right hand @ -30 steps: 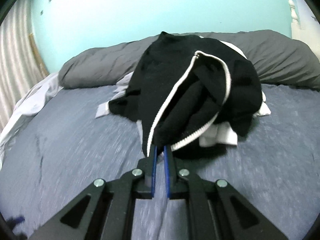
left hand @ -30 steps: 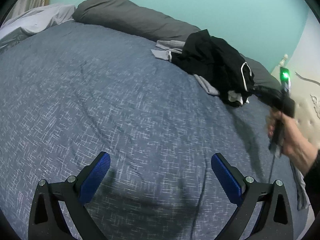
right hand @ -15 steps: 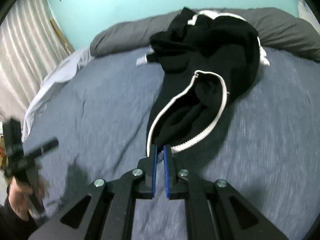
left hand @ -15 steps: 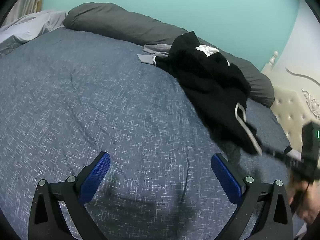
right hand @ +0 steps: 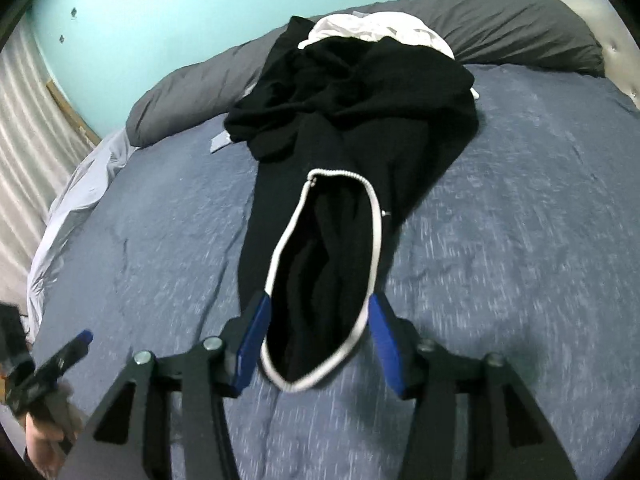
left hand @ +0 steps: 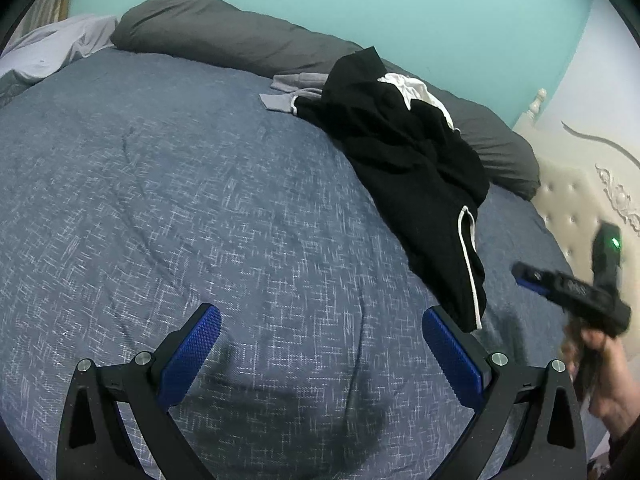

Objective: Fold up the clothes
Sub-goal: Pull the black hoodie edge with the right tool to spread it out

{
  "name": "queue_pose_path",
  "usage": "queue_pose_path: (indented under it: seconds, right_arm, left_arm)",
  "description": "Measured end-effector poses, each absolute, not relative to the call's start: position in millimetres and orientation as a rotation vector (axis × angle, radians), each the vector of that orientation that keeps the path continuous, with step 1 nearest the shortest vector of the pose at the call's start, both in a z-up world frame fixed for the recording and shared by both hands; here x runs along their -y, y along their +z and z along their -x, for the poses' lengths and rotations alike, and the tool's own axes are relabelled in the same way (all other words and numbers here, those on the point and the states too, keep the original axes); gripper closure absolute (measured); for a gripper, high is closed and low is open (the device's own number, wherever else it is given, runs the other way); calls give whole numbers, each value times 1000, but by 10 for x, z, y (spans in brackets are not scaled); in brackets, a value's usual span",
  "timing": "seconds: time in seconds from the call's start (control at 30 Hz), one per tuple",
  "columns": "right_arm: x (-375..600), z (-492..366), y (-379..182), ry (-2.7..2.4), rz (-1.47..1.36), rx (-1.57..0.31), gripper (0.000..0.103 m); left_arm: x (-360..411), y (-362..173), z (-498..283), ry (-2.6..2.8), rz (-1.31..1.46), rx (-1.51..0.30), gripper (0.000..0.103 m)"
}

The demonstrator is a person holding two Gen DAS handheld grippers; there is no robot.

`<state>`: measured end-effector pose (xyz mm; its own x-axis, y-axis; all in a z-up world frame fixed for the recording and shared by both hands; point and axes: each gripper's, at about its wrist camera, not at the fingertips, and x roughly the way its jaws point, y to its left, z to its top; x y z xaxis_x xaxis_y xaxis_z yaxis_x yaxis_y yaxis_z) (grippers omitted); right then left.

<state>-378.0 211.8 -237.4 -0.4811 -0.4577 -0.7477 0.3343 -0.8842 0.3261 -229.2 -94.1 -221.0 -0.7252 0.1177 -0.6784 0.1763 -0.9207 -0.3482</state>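
While the right hand-held gripper (right hand: 316, 334) has just been opening, its jaws now apart around the white-trimmed hem, the black garment (right hand: 344, 152) trails back to the clothes pile by the grey pillow (right hand: 520, 24). Left hand-held gripper (left hand: 320, 354) gapes empty; dragging on risks bunching.

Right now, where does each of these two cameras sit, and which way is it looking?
Left wrist: on the left gripper, open above the blue bedspread; the right hand shows.
Right wrist: on the right gripper, jaws just opened, straddling the black jacket's white-trimmed end; the left hand shows.
Shared: jacket, bedspread, grey pillow, turquoise wall.
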Motion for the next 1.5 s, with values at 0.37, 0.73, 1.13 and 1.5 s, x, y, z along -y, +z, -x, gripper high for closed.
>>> queue_pose_path:
  seconds: [0.37,0.73,1.13,1.5]
  right_arm:
    - [-2054,4266,-2890,-2437,-1373,277,51]
    - [-1874,4044,-2734,-2445,-1265,113,95]
    - [-1820,3280,-1980,-2440,-1135,36,96]
    - [-1905,2491,-1714,-2409,-1088,75,96]
  left_arm:
    - [972,-2264,2301,-2815,-1169,-645,1]
    - [921,-2210,2305,-2845,-1170,-638,0]
    - [814,-2070,2223,-2901,-1170,-657,1]
    - [576,-1993,2080,-2971,-1210,-642,1]
